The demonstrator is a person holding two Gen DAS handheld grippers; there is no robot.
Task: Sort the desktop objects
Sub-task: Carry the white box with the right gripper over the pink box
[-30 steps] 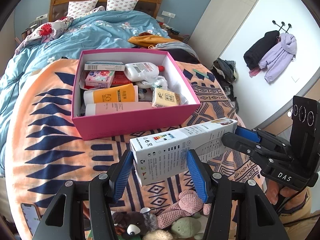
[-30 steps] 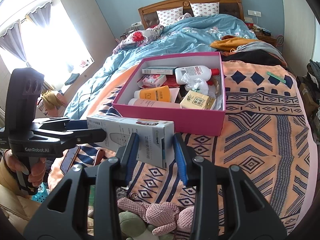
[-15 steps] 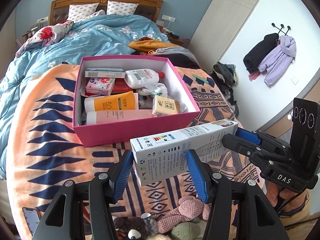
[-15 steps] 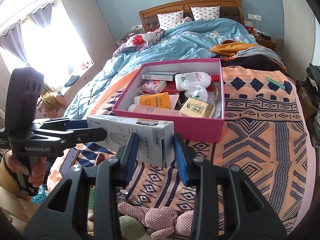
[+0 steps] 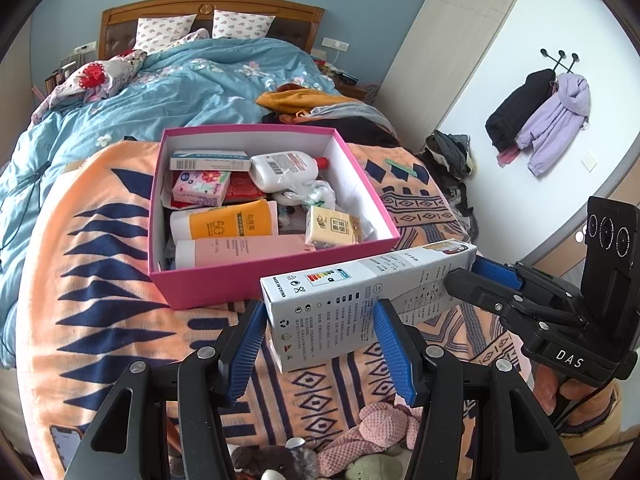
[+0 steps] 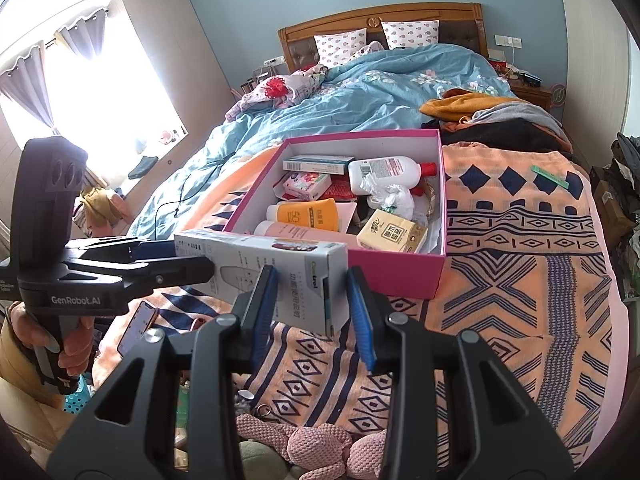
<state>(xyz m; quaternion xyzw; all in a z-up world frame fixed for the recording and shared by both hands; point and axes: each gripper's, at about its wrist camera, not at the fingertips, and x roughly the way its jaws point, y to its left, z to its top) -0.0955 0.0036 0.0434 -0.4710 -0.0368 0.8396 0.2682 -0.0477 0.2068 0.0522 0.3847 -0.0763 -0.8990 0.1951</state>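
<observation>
A long white carton hangs in the air just in front of the pink box, held at both ends. My left gripper is shut on its near end, and it also shows in the right wrist view. My right gripper is shut on the other end of the white carton, and it also shows in the left wrist view. The pink box holds an orange tube, a pink tube, a white bottle, a yellow tissue pack and small cartons.
The box sits on an orange and navy patterned blanket on a bed with a blue duvet. Plush toys lie at the near edge. A phone lies at the left edge. Clothes are piled at the right.
Both grippers have lifted the carton together; the pink box and bed sit lower in both views. The grips are unchanged.
</observation>
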